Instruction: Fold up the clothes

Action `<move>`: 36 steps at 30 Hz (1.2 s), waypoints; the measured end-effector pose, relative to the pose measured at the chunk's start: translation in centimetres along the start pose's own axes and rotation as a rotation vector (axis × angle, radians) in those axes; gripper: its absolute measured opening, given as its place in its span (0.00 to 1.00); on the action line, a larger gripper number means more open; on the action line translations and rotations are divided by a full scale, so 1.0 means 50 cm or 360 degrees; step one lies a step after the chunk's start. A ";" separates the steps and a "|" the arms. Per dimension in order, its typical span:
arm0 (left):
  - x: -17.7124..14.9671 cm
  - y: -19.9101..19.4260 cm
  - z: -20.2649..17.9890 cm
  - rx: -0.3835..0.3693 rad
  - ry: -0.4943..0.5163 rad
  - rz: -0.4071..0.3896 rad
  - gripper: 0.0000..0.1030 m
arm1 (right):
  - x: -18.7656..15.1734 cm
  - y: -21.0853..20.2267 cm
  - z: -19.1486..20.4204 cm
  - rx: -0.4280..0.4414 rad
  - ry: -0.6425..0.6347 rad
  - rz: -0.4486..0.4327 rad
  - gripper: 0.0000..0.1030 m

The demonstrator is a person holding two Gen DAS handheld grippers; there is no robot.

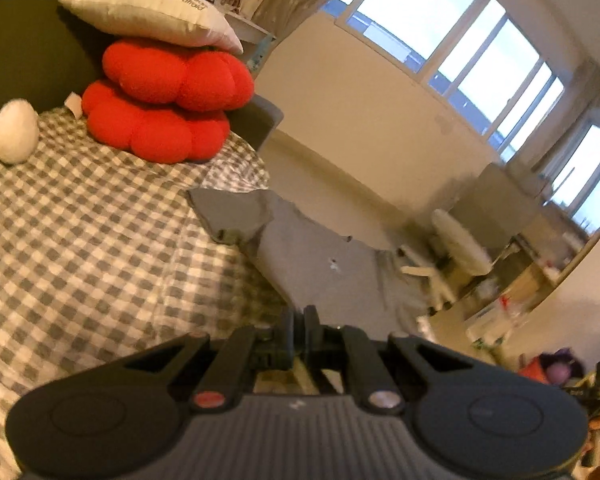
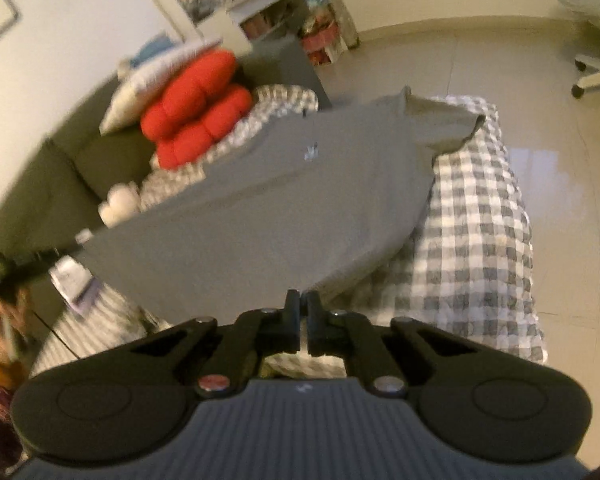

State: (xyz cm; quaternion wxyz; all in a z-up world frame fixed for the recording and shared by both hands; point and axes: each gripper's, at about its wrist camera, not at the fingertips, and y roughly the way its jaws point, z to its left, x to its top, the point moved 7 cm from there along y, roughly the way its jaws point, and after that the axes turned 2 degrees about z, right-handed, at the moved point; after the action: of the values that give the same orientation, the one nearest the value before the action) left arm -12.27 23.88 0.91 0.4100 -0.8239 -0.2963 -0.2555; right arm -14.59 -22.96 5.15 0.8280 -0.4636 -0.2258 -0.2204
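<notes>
Red cushions [image 1: 164, 100] beyond grey shirt [image 2: 260, 200]

red cushions [image 1: 164, 108] under white pillow [image 1: 148, 12] | checked bedcover [image 1: 80, 232] | white swivel chair [image 1: 456, 252] | windows [image 1: 460, 48]

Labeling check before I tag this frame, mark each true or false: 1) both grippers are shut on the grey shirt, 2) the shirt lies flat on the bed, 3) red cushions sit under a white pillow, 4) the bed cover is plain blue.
1) True: the left gripper and the right gripper are each shut on an edge of the grey shirt.
2) False: the shirt is lifted and stretched between the grippers above the checked bed cover.
3) True: two red cushions are stacked with a white pillow on top.
4) False: the cover is grey-and-white check.
</notes>
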 end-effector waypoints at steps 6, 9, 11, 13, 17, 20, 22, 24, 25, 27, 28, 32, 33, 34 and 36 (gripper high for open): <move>-0.059 0.027 0.034 0.0131 0.0068 0.0114 0.04 | -0.033 -0.004 -0.034 -0.0087 0.0052 0.0018 0.01; -0.128 0.072 0.081 0.0271 0.0119 0.0243 0.05 | -0.079 0.037 -0.064 -0.0152 0.0075 0.0087 0.01; -0.170 0.098 0.117 0.0362 0.0126 0.0324 0.05 | -0.114 0.070 -0.086 -0.0170 0.0113 0.0124 0.04; -0.205 0.114 0.155 0.0434 0.0091 0.0390 0.05 | -0.139 0.094 -0.109 -0.0173 0.0173 0.0127 0.11; -0.231 0.123 0.213 0.0498 0.0011 0.0421 0.13 | -0.166 0.131 -0.143 -0.0169 0.0283 0.0142 0.24; -0.229 0.132 0.233 0.0503 0.0004 0.0415 0.27 | -0.181 0.158 -0.159 -0.0166 0.0336 0.0148 0.46; -0.227 0.139 0.244 0.0503 -0.0001 0.0416 0.29 | -0.194 0.180 -0.161 -0.0151 0.0362 0.0164 0.46; -0.225 0.148 0.251 0.0484 -0.0033 0.0410 0.29 | -0.207 0.210 -0.161 -0.0142 0.0381 0.0210 0.46; -0.224 0.153 0.254 0.0475 -0.0049 0.0407 0.30 | -0.213 0.224 -0.159 -0.0137 0.0385 0.0233 0.46; -0.223 0.150 0.257 0.0433 -0.0101 0.0387 0.31 | -0.215 0.248 -0.157 -0.0123 0.0399 0.0265 0.46; -0.222 0.148 0.258 0.0411 -0.0127 0.0377 0.31 | -0.216 0.258 -0.156 -0.0116 0.0407 0.0279 0.46; -0.219 0.151 0.252 0.0265 -0.0227 0.0377 0.32 | -0.214 0.272 -0.150 -0.0109 0.0436 0.0317 0.46; -0.220 0.151 0.249 0.0221 -0.0246 0.0382 0.33 | -0.214 0.272 -0.149 -0.0114 0.0430 0.0322 0.45; -0.221 0.152 0.246 0.0178 -0.0265 0.0387 0.33 | -0.214 0.271 -0.148 -0.0119 0.0425 0.0328 0.40; -0.230 0.159 0.240 0.0143 -0.0274 0.0421 0.33 | -0.216 0.272 -0.152 -0.0111 0.0452 0.0338 0.21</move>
State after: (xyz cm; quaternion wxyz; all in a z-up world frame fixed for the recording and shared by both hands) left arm -12.56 26.69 -17.31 0.4496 -0.8554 -0.2305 -0.1144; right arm -14.15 -21.46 -13.74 0.8537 -0.4774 -0.0485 -0.2025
